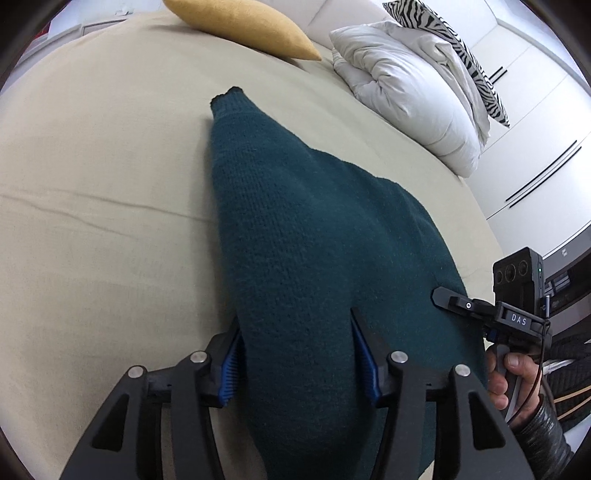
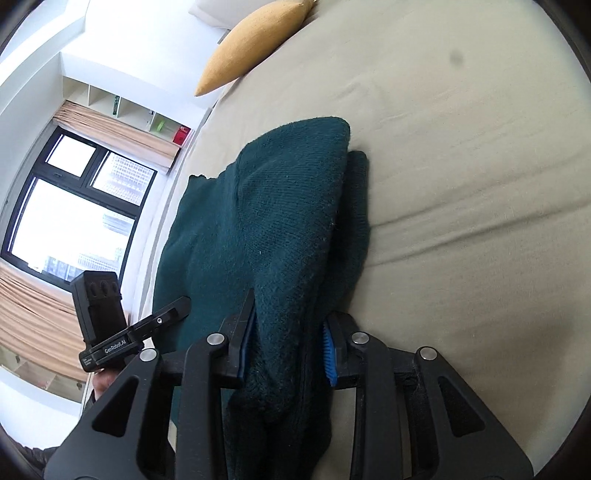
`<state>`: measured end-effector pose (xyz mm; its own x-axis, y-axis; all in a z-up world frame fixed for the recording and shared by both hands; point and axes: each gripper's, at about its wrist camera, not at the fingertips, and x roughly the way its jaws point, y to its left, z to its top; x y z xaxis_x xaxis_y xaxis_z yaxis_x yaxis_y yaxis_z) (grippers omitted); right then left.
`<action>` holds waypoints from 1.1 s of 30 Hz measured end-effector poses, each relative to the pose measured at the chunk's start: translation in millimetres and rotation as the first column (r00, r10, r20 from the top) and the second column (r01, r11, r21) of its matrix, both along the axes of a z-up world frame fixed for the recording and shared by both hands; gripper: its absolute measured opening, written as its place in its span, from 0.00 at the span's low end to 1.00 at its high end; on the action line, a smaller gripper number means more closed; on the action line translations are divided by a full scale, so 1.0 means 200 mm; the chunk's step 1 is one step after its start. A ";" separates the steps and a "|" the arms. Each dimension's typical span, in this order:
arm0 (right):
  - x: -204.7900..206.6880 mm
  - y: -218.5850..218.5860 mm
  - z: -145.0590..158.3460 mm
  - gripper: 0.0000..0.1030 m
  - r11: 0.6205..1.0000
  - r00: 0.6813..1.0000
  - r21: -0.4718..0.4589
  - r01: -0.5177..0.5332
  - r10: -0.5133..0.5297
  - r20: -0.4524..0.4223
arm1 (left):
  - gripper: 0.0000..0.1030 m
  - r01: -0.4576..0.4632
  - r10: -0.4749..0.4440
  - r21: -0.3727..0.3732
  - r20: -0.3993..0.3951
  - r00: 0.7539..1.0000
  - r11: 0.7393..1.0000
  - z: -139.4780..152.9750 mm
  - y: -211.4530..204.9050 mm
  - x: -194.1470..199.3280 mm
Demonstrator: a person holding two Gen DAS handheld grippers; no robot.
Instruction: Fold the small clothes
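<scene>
A dark teal knitted sweater [image 1: 306, 236] lies on the beige bed sheet [image 1: 92, 184], partly folded, with one cuff pointing toward the pillows. My left gripper [image 1: 295, 343] straddles the sweater's near edge, jaws wide apart with the knit between the blue pads. My right gripper [image 2: 288, 325] has a thick fold of the same sweater [image 2: 280, 206] bunched between its blue pads and appears to grip it. The right gripper also shows in the left wrist view [image 1: 443, 297] at the sweater's right edge, and the left gripper shows in the right wrist view [image 2: 177, 310].
A mustard cushion [image 1: 243, 26] and a white duvet [image 1: 406, 92] with a zebra-print pillow [image 1: 461, 51] lie at the bed's head. White wardrobe doors [image 1: 535, 147] stand to the right. A window [image 2: 74, 214] with curtains is past the bed's far side.
</scene>
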<state>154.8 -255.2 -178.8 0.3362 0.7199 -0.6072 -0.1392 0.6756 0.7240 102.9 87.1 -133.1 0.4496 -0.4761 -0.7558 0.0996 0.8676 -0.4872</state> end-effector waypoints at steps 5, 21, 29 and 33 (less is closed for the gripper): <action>-0.07 -0.10 0.08 0.41 0.991 0.995 -0.096 0.098 -0.097 0.020 | 0.56 -0.034 0.033 0.026 0.030 0.999 0.999 0.07 0.03 -0.09; -0.41 0.08 0.22 0.41 0.995 0.996 -0.088 0.052 -0.045 0.081 | 0.54 -0.078 0.036 0.290 0.148 0.988 0.954 0.19 -0.15 -0.36; -0.52 -0.10 0.24 0.36 0.964 0.977 -0.186 0.188 -0.164 0.136 | 0.59 -0.170 0.113 0.281 0.206 0.972 0.945 0.22 -0.04 -0.45; -0.59 -0.17 0.41 0.38 0.918 0.946 -0.279 0.282 -0.217 0.241 | 0.75 -0.275 0.131 0.353 0.380 0.916 0.894 0.44 -0.05 -0.58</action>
<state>37.7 -290.1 -96.2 0.6185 0.3865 -0.6842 -0.0580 0.8908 0.4507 -12.5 76.5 -45.3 0.7645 -0.0438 -0.6432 -0.0040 0.9973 -0.0727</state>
